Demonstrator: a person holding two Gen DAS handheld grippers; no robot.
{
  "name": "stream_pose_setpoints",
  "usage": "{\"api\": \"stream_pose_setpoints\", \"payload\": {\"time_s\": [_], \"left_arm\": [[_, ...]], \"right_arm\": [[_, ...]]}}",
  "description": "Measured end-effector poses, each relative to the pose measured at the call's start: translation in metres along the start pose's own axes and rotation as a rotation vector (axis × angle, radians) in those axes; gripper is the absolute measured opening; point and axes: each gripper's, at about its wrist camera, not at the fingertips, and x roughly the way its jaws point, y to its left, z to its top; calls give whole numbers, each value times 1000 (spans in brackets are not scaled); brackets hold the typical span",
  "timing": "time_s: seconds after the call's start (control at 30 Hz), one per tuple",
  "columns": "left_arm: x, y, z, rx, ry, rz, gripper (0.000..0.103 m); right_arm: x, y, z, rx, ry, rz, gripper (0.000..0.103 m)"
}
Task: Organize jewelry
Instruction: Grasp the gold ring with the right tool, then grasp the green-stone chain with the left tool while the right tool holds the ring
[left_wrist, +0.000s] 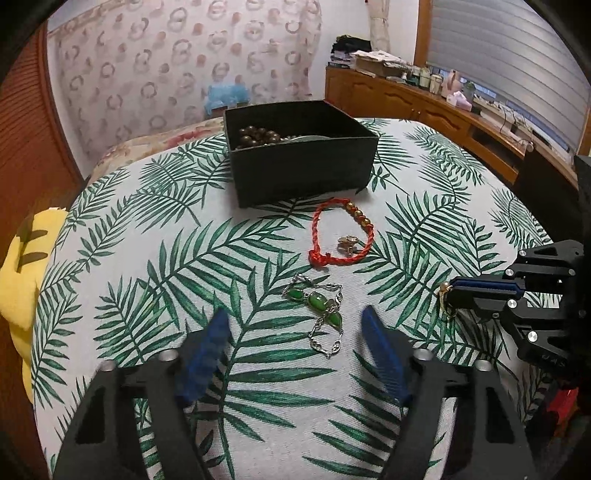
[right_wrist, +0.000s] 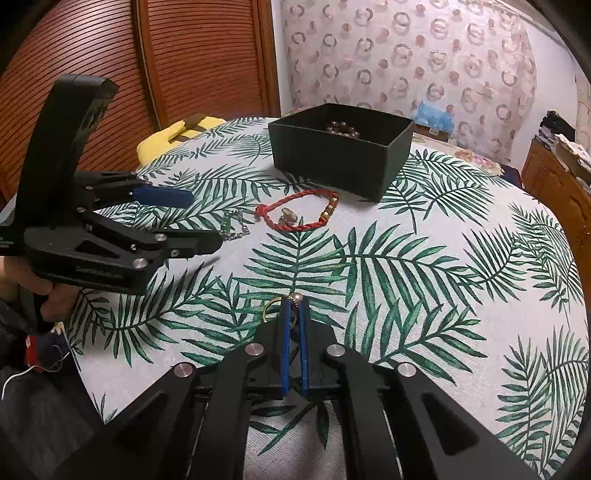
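Observation:
A black open box (left_wrist: 299, 162) with brown beads (left_wrist: 258, 136) inside stands at the far side of the leaf-print table (left_wrist: 147, 258). In front of it lie a red cord bracelet with gold beads (left_wrist: 341, 232), a small gold piece (left_wrist: 349, 242) inside its loop, and a silver chain with green stones (left_wrist: 319, 306). My left gripper (left_wrist: 295, 325) is open, its blue fingers either side of the green chain and just short of it. My right gripper (right_wrist: 294, 300) is shut on a gold ring with a pearl (right_wrist: 273, 306), also seen in the left wrist view (left_wrist: 445, 295).
The box (right_wrist: 341, 151), red bracelet (right_wrist: 299, 212) and left gripper (right_wrist: 199, 218) show in the right wrist view. A yellow cushion (left_wrist: 22, 273) lies at the table's left edge. A wooden sideboard (left_wrist: 424, 107) with clutter stands at the back right; a louvred door (right_wrist: 110, 74) on the left.

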Motion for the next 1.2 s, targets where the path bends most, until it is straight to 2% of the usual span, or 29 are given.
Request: {"api": "stream_pose_setpoints", "payload": {"time_s": [0.17, 0.37, 0.57, 0.83, 1.0, 1.2], "left_arm": [[4, -3, 4, 8, 8, -6, 43], [11, -4, 10, -1, 17, -20, 34], [13, -5, 11, -14, 12, -23, 29], [7, 12, 7, -55, 7, 25, 28], [6, 23, 8, -99, -2, 15, 21], [13, 19, 10, -81, 8, 31, 21]], "right_arm": [[-3, -3, -1, 19, -21, 5, 5], [-2, -5, -1, 31, -22, 14, 5], [-1, -5, -2, 34, -21, 17, 5], [-1, -4, -2, 34, -21, 16, 5], [0, -5, -2, 33, -19, 16, 5], [0, -5, -2, 33, -19, 15, 5]]}}
